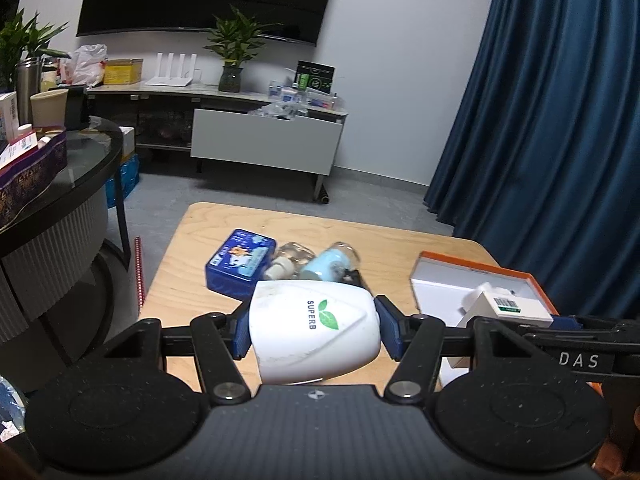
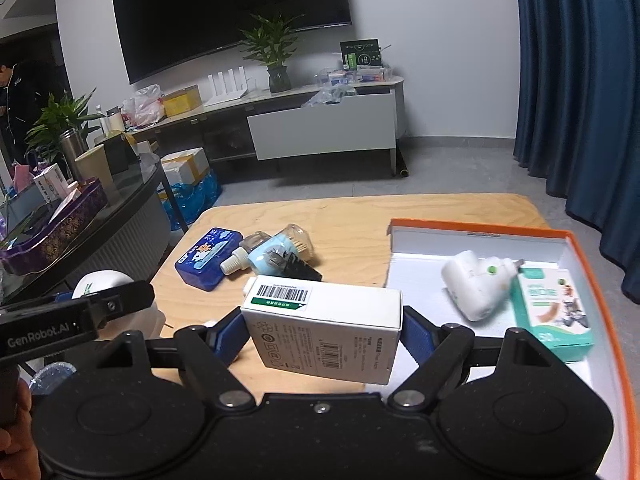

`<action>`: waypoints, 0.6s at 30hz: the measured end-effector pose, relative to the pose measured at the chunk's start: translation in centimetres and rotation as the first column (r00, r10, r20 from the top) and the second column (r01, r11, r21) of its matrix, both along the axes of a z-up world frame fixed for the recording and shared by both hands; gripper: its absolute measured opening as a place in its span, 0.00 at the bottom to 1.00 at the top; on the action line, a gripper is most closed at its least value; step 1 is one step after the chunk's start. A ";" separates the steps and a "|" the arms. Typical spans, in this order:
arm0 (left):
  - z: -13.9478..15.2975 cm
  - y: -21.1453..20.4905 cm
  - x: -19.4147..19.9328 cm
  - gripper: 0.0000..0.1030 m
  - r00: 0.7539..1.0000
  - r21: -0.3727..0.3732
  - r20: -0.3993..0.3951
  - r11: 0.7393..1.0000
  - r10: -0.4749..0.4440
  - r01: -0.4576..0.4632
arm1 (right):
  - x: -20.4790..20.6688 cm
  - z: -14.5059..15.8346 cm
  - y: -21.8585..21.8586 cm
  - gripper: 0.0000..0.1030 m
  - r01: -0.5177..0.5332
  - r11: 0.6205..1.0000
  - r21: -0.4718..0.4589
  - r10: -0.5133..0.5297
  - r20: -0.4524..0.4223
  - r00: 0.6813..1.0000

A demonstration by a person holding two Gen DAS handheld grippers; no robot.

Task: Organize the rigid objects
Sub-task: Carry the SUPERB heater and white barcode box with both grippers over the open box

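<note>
Pale wood forms the worktop [image 2: 360,216], a rounded-cornered board carrying everything here. The left gripper [image 1: 314,330] has its blue-padded jaws pinching a white rounded plastic device [image 1: 314,332] printed with a green leaf and "SUPERB", held above the worktop's near edge. The right gripper [image 2: 324,338] has its jaws clamped on the two sides of a white cardboard box [image 2: 326,332] with a barcode and a green stripe, held over the near edge, just beside the tray. A shallow white tray with an orange rim [image 2: 480,229] sits at the worktop's right edge; in it lie a white plug-in device [image 2: 474,290] and, touching it, a small teal and white carton [image 2: 554,312]. Near the middle of the worktop, towards its left edge, a dark blue tin [image 2: 208,258] lies beside a clear refill bottle [image 2: 250,250] and a light blue bottle [image 2: 276,254].
</note>
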State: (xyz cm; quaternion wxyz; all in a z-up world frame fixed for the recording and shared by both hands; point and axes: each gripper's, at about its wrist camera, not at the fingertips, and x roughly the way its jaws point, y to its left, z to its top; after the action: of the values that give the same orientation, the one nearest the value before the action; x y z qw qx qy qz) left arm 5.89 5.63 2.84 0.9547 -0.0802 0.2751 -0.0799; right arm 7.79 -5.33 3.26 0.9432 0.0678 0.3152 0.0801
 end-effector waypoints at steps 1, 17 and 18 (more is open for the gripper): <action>0.1 -0.2 -0.1 0.59 1.000 0.000 -0.002 1.000 -0.002 0.002 | -0.2 0.1 -0.3 0.92 0.003 1.000 0.001 -0.003 0.002 1.000; 0.6 -3.7 -1.2 0.59 0.998 0.005 -0.023 0.998 -0.060 0.061 | -3.6 0.8 -4.2 0.92 0.057 0.998 -0.002 -0.057 0.018 0.998; 0.6 -3.9 -1.3 0.59 0.998 0.007 -0.024 0.998 -0.065 0.065 | -3.7 0.8 -4.4 0.92 0.061 0.998 -0.001 -0.061 0.020 0.998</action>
State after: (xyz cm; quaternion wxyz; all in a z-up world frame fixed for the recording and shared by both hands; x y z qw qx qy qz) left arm 4.61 1.72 3.46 0.9486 -0.0685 0.2894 -0.1087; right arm 4.07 -9.69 4.10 0.9483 0.0756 0.3038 0.0516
